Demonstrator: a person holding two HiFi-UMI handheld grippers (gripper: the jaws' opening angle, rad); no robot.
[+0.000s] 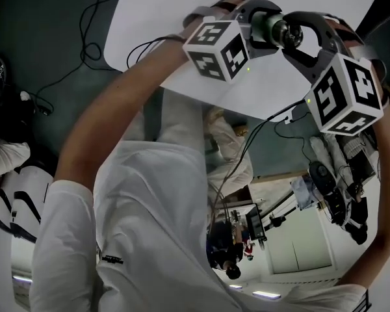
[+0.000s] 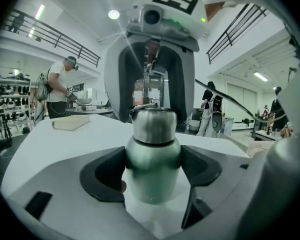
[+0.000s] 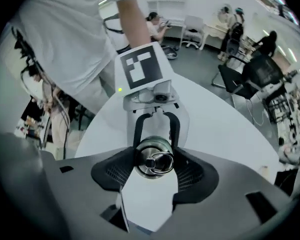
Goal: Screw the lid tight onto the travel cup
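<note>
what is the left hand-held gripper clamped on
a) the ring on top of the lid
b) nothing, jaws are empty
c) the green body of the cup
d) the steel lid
c: in the left gripper view the left hand-held gripper has its pads pressed on both sides of the green body of the cup, below the steel lid.

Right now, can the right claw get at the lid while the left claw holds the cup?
Likely yes: the right claw sits over the lid, pads seemingly against its sides. The left claw grips the cup lower down, leaving the top free.
</note>
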